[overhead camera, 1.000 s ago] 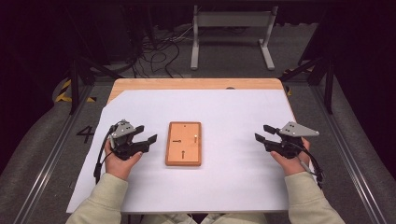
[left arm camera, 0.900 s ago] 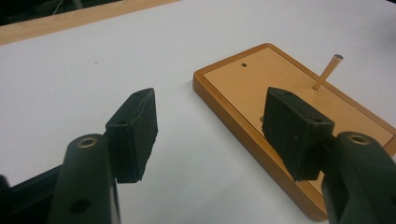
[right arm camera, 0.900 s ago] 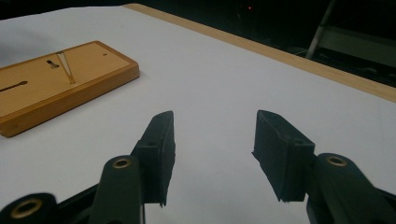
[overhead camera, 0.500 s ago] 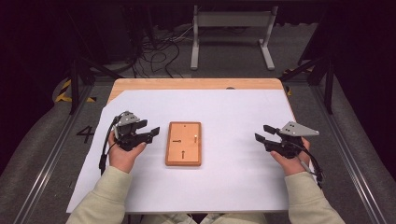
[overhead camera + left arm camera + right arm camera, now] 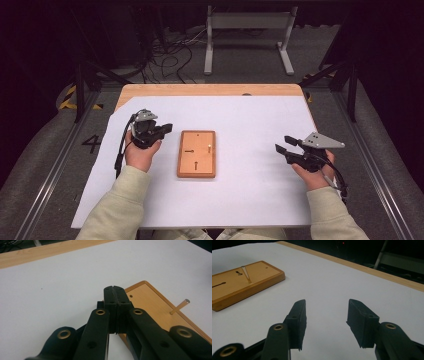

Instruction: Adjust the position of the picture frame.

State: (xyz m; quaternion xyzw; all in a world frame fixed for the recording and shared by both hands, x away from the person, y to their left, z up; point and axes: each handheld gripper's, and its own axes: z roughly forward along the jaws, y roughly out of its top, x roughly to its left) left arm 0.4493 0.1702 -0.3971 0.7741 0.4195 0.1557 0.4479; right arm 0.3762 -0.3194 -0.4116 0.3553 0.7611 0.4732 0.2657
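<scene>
Your left gripper's [image 5: 115,290] fingers [image 5: 110,298] have just been closing and now sit pressed flat together, nothing between them. Your right gripper's [image 5: 325,315] fingers [image 5: 298,320] stand apart with a clear gap, nothing in it, bare white sheet [image 5: 260,120] showing through.

In the high view, your left gripper [image 5: 167,129] is held up just left of the wooden board [image 5: 197,167], tips aimed toward its top-left corner, near it but not touching. Your right gripper [image 5: 281,149] sits well apart from the board on the right side, tips pointing left toward it.

The wooden board lies flat on the white sheet, about mid-table, between your two hands, long side running away from you. A small peg [image 5: 209,147] stands upright in the board near its right edge, upper half. Two dark keyhole-shaped slots mark the board's face, one left of the peg, one lower down.

In the left gripper view, the board [image 5: 150,305] is just beyond the closed tips and the peg [image 5: 180,306] sticks up past them to the right. In the right gripper view, the board [image 5: 244,282] is far off to the left, with the peg [image 5: 245,273] on it.
</scene>
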